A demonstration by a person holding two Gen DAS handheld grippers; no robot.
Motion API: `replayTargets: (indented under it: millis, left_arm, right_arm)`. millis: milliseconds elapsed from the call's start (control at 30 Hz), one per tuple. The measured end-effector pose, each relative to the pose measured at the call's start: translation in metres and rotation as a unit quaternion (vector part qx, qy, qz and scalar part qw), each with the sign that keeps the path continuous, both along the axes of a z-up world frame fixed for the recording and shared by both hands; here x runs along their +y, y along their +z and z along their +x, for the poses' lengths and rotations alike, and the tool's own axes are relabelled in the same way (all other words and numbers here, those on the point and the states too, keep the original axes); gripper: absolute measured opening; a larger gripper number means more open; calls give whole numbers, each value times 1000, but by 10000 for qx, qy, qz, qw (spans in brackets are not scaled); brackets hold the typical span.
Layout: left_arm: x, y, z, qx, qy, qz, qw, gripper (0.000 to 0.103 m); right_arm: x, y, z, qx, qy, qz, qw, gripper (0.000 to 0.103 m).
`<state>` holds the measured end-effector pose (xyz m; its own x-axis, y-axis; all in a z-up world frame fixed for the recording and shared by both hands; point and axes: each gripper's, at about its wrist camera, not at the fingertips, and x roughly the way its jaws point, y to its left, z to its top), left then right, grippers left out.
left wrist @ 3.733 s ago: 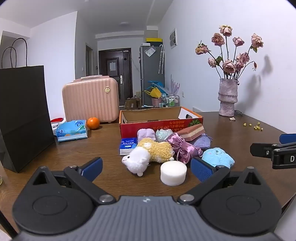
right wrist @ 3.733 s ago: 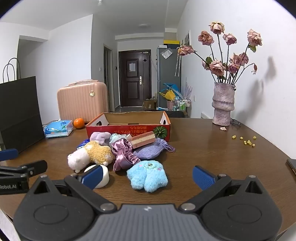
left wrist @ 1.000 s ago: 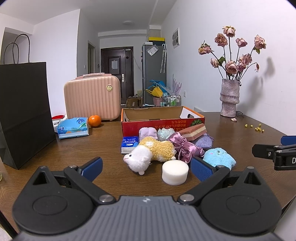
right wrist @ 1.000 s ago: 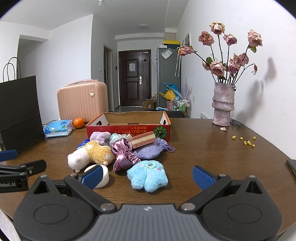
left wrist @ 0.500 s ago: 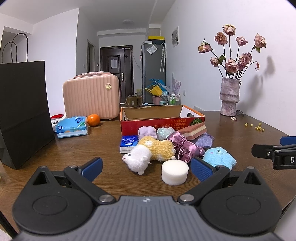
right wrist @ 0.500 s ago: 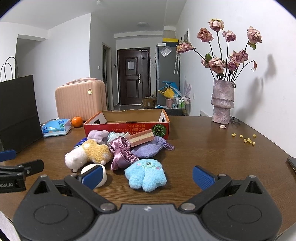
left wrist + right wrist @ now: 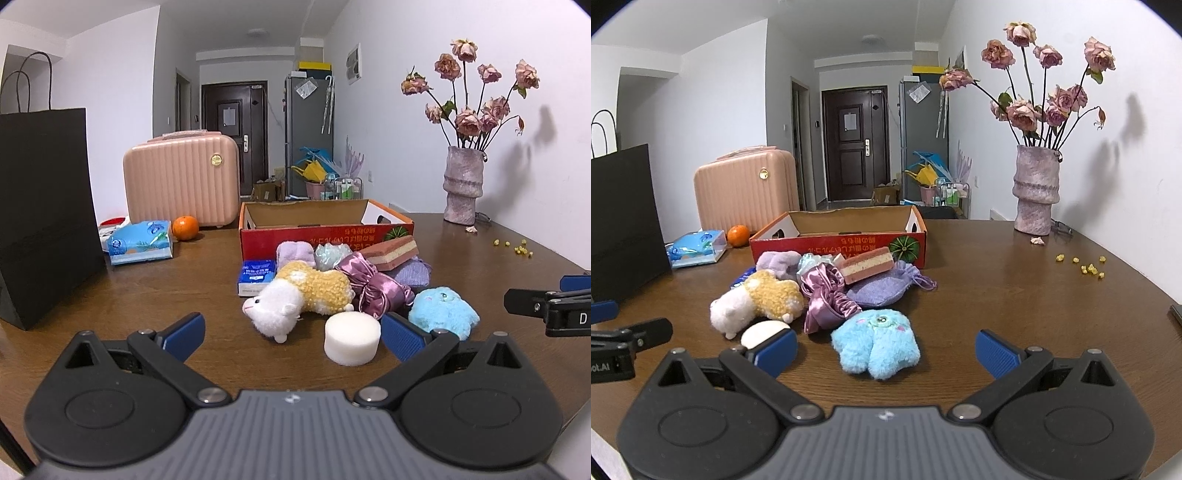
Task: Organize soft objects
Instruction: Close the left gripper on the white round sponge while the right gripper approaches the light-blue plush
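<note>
A pile of soft things lies on the brown table in front of an open red cardboard box [image 7: 325,230] [image 7: 838,242]. It holds a white and yellow plush sheep [image 7: 299,295] [image 7: 757,299], a white round sponge [image 7: 352,338] [image 7: 761,332], a blue furry plush [image 7: 443,310] [image 7: 877,343], a purple satin scrunchie [image 7: 369,286] [image 7: 825,295], a pink layered sponge [image 7: 391,253] [image 7: 868,266] and a lilac pouch [image 7: 886,286]. My left gripper [image 7: 291,334] is open and empty, just short of the sheep and sponge. My right gripper [image 7: 886,349] is open and empty, with the blue plush between its fingers' line.
A black paper bag [image 7: 40,210] stands at the left. A pink suitcase [image 7: 181,181], an orange [image 7: 185,228] and a blue tissue pack [image 7: 142,242] sit behind it. A vase of dried roses [image 7: 463,184] stands at the far right, with yellow crumbs [image 7: 1086,266] nearby.
My right gripper has moved forward toward the blue plush, which now looks larger and nearer. My left gripper has barely shifted. Both stay open.
</note>
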<state>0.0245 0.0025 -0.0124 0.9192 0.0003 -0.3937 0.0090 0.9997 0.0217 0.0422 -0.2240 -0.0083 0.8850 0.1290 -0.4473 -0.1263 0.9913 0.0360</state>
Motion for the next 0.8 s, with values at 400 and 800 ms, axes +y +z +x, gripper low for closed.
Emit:
replayTargets:
  millis: [400,800]
  left_arm:
    - [-1,-10,18,226,21,1,9997,103]
    - [-4,-20,40,375,-83,-34,9993,103]
  right_arm:
    - [-4,-13,22,89,5,-65,9999,103]
    - [0,-24,44,197,114,-114,9997,103]
